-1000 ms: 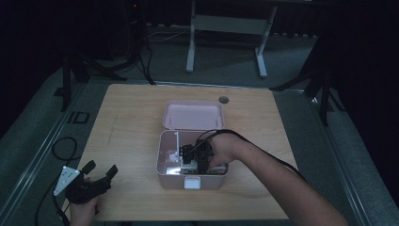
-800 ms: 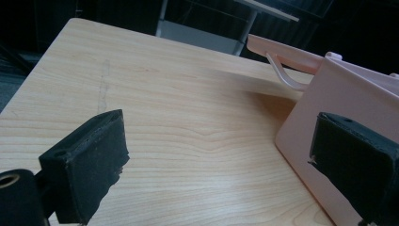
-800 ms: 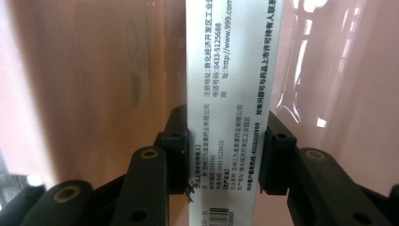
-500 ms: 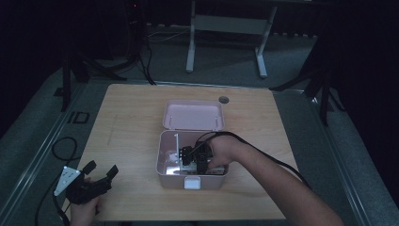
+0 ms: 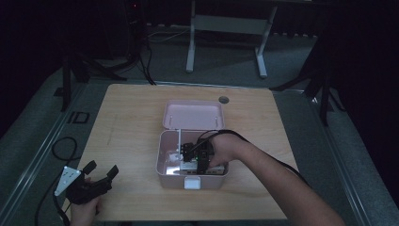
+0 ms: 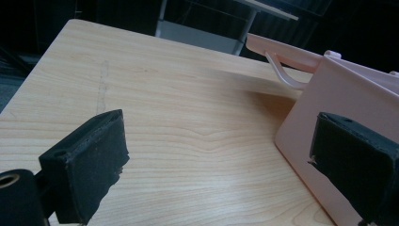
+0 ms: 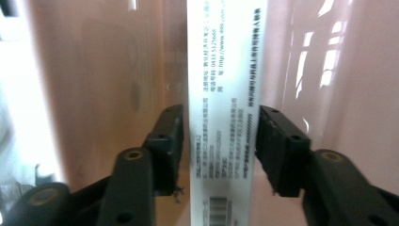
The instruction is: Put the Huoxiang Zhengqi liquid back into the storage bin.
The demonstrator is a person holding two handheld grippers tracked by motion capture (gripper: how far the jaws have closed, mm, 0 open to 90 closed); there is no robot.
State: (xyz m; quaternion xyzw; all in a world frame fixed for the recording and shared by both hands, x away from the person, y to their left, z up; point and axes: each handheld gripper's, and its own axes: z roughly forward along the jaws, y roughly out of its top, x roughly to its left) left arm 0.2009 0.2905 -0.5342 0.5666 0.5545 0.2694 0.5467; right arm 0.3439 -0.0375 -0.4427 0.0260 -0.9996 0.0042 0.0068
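R tool (image 7: 219, 150) sits inside the pink storage box (image 5: 162, 160), jaws straddling a narrow white carton (image 7: 226, 94) w/ fine print and a barcode down its face. Jaws have just been opening: a thin gap shows between each pad and the carton's sides, so it's let go, not pinched. Carton stands in the box's right compartment, near a white divider (image 5: 179, 141), w/ other white packs beside it.

Handling, as a judgement: looks like light printed card, prob. a small medicine-type pack. Stiff along its edges but crushable across the broad faces, and the glossy print may be a bit slippery. Best hold is across the narrow sides, about mid-length, as the pads now frame it; light squeeze only. The box wall close behind leaves little room to tilt it.

Box lid (image 5: 193, 114) lies open at the far side. L tool (image 6: 226, 155) is spread wide w/ nothing in it, low over the tabletop (image 6: 188, 122) at its near left corner, well apart from the box.
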